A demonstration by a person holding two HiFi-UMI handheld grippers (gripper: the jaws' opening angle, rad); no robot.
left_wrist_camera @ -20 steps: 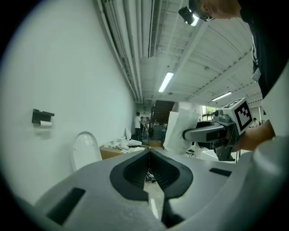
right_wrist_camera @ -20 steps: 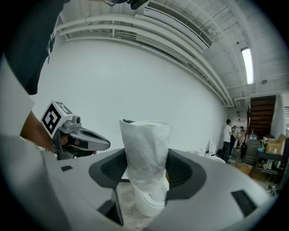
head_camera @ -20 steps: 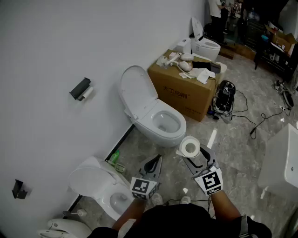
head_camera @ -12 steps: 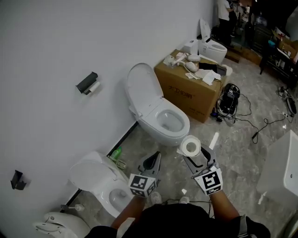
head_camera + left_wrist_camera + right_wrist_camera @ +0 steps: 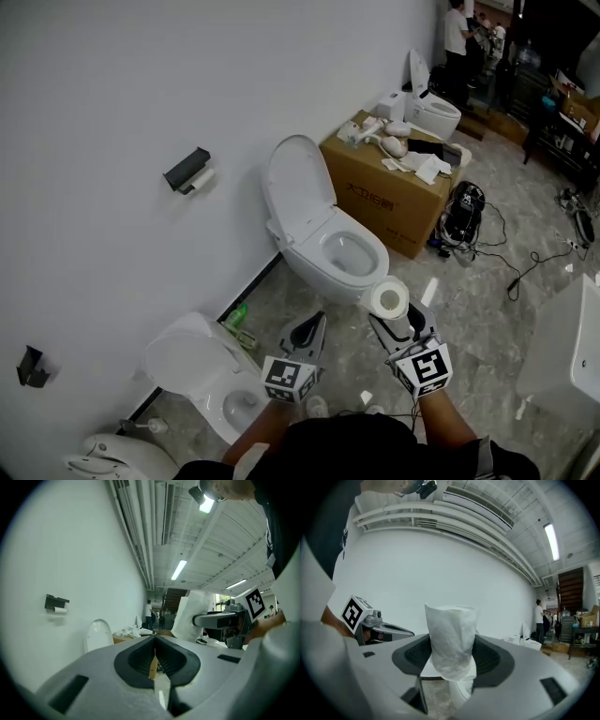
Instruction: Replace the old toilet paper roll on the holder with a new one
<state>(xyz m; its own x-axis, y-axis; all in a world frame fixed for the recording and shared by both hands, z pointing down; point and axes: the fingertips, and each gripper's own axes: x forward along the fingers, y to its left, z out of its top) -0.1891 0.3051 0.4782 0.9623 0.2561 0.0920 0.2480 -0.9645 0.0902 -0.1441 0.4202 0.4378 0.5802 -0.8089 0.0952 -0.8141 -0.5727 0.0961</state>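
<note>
R gripper point(image 5: 451, 660) clamps roll point(image 5: 451, 630) (head view adds wall holder point(image 5: 186, 170)).

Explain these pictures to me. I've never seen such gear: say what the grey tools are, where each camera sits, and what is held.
A person holds two hand-worked grippers. The head view looks down from the person's head; each other view rides on one gripper and looks along its jaws. The left gripper is shut and empty. The right gripper clamps a new paper roll. On the wall hangs the holder with the old roll. On the floor stand a toilet and a box.
</note>
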